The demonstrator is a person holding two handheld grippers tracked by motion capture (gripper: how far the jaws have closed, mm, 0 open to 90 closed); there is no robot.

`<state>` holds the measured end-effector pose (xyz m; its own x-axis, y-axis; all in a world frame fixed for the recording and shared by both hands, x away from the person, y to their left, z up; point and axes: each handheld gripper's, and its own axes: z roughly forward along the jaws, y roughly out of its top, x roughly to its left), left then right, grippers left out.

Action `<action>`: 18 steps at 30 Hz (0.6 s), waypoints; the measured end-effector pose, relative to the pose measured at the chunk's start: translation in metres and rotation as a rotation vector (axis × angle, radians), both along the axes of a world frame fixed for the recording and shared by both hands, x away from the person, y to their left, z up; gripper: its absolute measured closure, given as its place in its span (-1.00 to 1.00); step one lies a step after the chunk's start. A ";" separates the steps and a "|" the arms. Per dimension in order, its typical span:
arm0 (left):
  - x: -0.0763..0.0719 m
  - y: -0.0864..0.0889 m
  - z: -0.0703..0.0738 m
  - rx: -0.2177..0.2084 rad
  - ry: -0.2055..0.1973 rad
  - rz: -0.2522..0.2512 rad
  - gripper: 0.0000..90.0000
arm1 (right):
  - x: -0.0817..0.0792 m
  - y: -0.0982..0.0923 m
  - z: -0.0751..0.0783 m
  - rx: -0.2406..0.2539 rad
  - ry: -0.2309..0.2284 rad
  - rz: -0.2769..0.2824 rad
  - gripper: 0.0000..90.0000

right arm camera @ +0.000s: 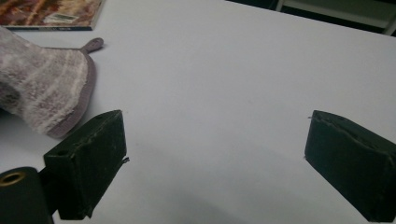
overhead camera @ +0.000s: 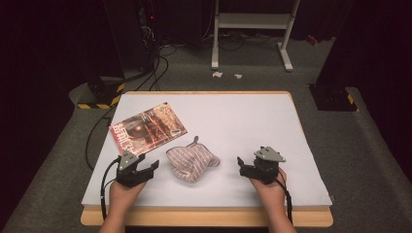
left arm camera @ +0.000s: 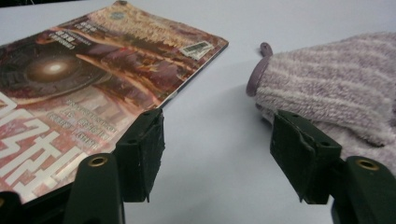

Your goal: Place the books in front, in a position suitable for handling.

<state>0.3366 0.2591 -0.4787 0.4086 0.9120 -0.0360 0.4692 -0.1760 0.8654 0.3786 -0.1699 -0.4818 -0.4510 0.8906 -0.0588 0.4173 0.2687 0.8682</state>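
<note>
Between the two grippers lies a crumpled pink-and-white striped fabric mitt (overhead camera: pixel 191 163) on the white table (overhead camera: pixel 252 121). Left gripper (overhead camera: pixel 151 167): jaws apart, nothing held, just beside the mitt's left edge. Right gripper (overhead camera: pixel 240 165): jaws wide apart, empty, near its right. Red-brown glossy magazine (overhead camera: pixel 148 127) lies beyond the left gripper.

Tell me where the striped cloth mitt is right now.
In the high view the striped mitt lies crumpled at the table's near middle, between the left gripper and right gripper, just in front of the magazine.
</note>
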 end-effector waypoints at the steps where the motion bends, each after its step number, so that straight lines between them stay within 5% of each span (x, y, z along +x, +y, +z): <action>1: 0.000 0.000 0.000 0.000 0.000 0.000 -0.22 | 0.000 0.000 0.000 0.000 0.000 0.000 -0.88; 18: 0.004 0.000 -0.003 -0.005 0.019 -0.030 -0.35 | 0.002 -0.013 0.004 0.108 0.066 -0.013 -0.98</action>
